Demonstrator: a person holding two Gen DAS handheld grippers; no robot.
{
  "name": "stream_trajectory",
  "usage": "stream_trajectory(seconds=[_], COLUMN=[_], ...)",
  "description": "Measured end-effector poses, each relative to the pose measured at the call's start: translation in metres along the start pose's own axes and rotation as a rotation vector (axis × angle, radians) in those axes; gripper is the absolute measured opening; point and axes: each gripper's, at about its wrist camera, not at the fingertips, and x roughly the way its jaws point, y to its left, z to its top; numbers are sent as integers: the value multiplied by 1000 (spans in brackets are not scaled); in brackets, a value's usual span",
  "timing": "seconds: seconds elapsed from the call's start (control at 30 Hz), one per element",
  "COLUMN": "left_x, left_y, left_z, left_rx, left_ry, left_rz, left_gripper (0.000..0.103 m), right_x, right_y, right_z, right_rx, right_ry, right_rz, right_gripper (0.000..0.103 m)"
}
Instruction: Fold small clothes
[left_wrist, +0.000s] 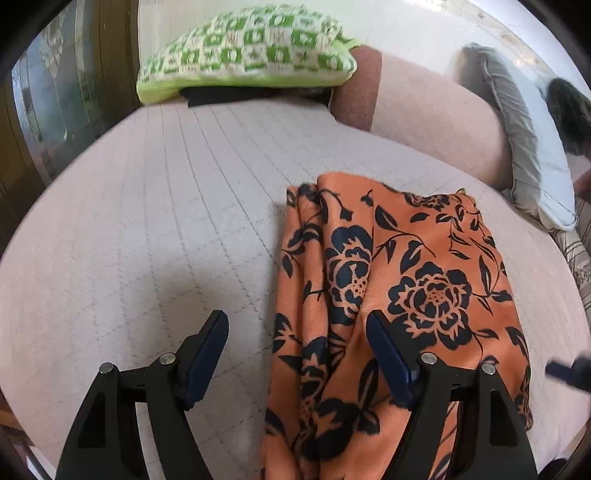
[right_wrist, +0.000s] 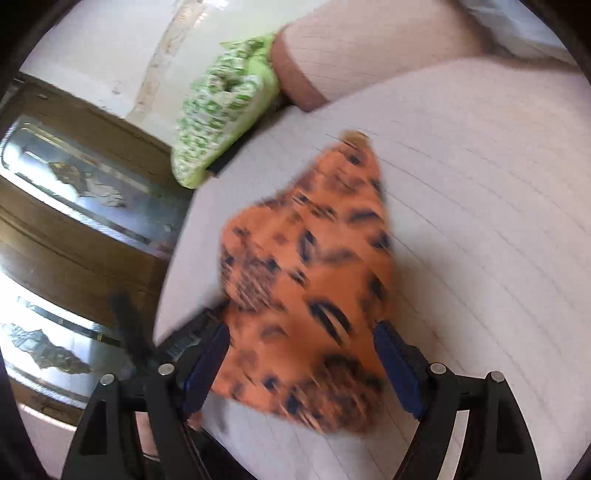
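Observation:
An orange garment with a dark blue flower print (left_wrist: 388, 295) lies partly folded on the pale quilted bed cover (left_wrist: 166, 221). My left gripper (left_wrist: 297, 325) is open above the garment's left edge, one finger over the cover and one over the cloth. The tip of the other gripper (left_wrist: 569, 371) shows at the right edge. In the right wrist view the garment (right_wrist: 306, 277) is motion-blurred and lies between the fingers of my open right gripper (right_wrist: 301, 339). The left gripper's dark body (right_wrist: 129, 325) shows blurred at the left.
A green and white patterned cushion (left_wrist: 243, 51) lies at the head of the bed, next to a pink bolster (left_wrist: 436, 110). A grey and white pillow (left_wrist: 524, 147) lies at the right. A wooden cabinet with glass panels (right_wrist: 74, 206) stands beside the bed.

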Motion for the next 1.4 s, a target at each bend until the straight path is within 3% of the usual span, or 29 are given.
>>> stream_trajectory(seconds=[0.17,0.37,0.53,0.73,1.07,1.4], left_x=[-25,-60,-80,-87,-74,-73], left_y=[4,5,0,-7,-6,5], left_z=[-5,-21,-26,-25,-25,-26], left_rx=[18,24,32,51,47,36], left_ry=[-30,-58,-73,-79,-54,-40], left_rz=[59,86,91,93,102,122], left_gripper=[79,79,79,79,79,79], right_x=[-23,-49,-65,-66,-53,22], right_y=[-15,26,57,59,59,73], right_z=[-42,-54,-60,-62,-44,-11], right_rx=[-6,-198,-301,-293,-288,-326], right_ry=[13,-119,-175,-167,-155,-80], right_rz=[-55,-191,-187,-163,-153,-166], right_gripper=[83,83,83,83,83,83])
